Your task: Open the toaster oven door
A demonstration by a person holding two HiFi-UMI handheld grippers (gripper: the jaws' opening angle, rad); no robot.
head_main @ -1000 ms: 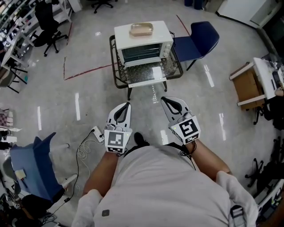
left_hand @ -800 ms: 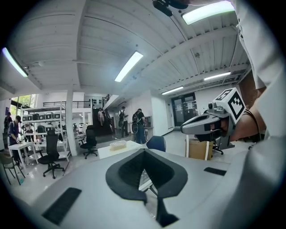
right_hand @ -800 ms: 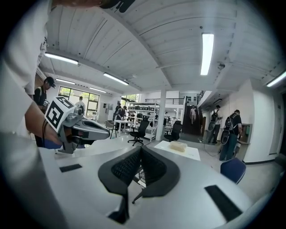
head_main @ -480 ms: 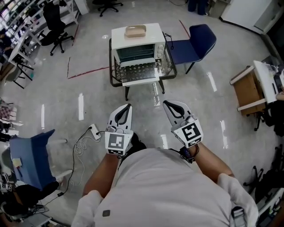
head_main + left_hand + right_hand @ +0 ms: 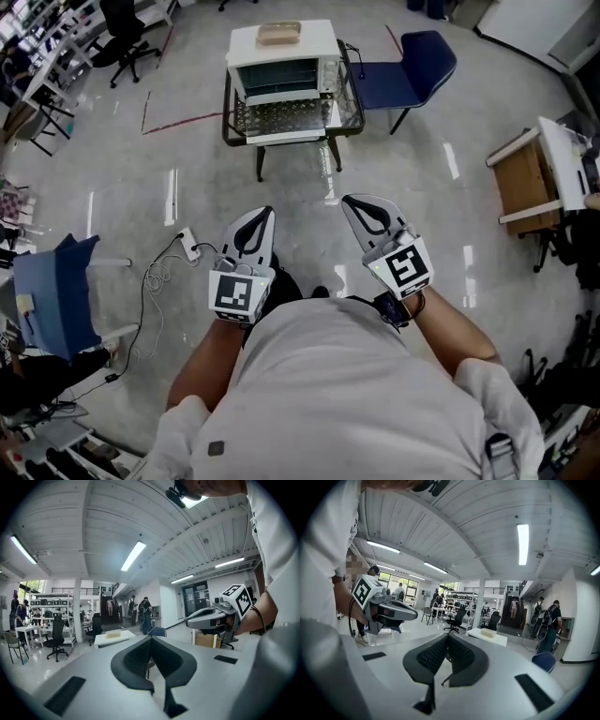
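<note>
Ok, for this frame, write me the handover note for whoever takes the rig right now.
Left gripper: shut, empty, held close to the body.
Right gripper: shut, empty, held alongside it.
Things: the toaster oven sits on a small glass-topped table across the floor, well out of reach. A tan tray lies on top of the oven, and a blue chair stands beside the table.
Done: the door looks folded down flat in front of the oven, so the opening appears complete.
To do: probably nothing; walk up and confirm the door is fully down.
</note>
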